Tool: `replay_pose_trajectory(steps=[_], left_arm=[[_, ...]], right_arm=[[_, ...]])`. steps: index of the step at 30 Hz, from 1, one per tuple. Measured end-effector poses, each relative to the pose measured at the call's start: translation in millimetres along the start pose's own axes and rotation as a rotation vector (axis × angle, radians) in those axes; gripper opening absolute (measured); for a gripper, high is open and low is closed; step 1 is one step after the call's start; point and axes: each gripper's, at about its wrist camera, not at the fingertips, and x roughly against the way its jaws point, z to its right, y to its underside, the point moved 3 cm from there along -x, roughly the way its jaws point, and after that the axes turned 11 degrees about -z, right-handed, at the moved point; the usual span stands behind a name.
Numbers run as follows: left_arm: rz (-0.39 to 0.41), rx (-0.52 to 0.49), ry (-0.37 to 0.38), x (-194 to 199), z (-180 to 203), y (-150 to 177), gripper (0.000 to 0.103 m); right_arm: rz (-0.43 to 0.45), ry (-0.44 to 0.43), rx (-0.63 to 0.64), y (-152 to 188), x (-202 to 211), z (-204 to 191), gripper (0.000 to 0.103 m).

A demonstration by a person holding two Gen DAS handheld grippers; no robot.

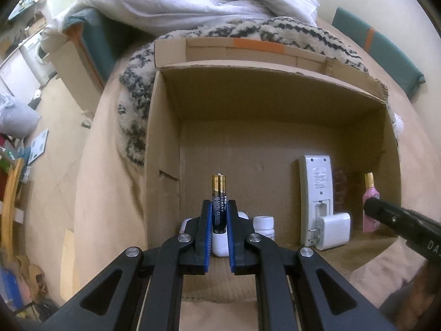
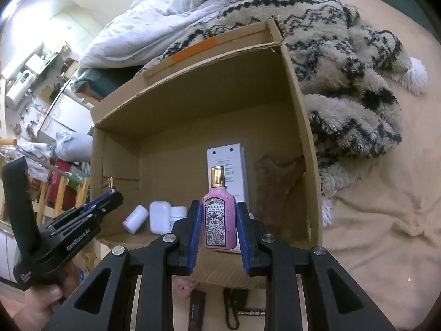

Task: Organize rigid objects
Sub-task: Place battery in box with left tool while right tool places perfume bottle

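Observation:
My left gripper [image 1: 219, 215] is shut on a black and gold battery [image 1: 218, 193], held upright above the near left part of the open cardboard box [image 1: 165, 149]. My right gripper [image 2: 216, 222] is shut on a pink Gucci Flora perfume bottle [image 2: 219, 220] with a gold cap, held upright over the box's near right part [image 2: 303, 138]. Inside the box lie a white remote control [image 1: 317, 187], a white charger [image 1: 335, 230], a white pill bottle [image 1: 264, 224] and a white earbud case [image 2: 159, 216]. The left gripper also shows in the right wrist view [image 2: 111, 194].
The box sits on a beige bed sheet [image 2: 386, 220]. A black-and-cream fuzzy blanket [image 2: 344, 82] and a white duvet [image 1: 193, 0] lie behind it. Small dark items [image 2: 197, 307] lie on the sheet in front of the box. Room clutter stands off the bed's left edge.

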Motion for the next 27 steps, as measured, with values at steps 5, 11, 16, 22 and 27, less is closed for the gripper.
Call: replay_pose_trajectory(steps=[5, 11, 16, 22, 27], left_arm=[[-0.007, 0.015, -0.004, -5.8, -4.3, -1.2, 0.009], [-0.031, 0.024, -0.01, -14.5, -6.0, 0.0, 0.009], [-0.017, 0.016, -0.027, -14.3, -4.9, 0.8, 0.009], [-0.01, 0.018, -0.031, -13.0, -3.1, 1.9, 0.009], [0.0, 0.009, -0.009, -8.2, 1.1, 4.5, 0.059]], right_arm=[[-0.016, 0.031, -0.01, -1.9, -7.2, 1.9, 0.027], [-0.031, 0.05, -0.029, 0.0, -11.4, 7.6, 0.027], [-0.009, 0.052, -0.019, -0.3, -6.7, 6.1, 0.026], [0.028, 0.023, -0.008, -2.8, 1.1, 1.8, 0.027], [0.076, -0.004, -0.01, -3.2, 10.7, -0.2, 0.08]])
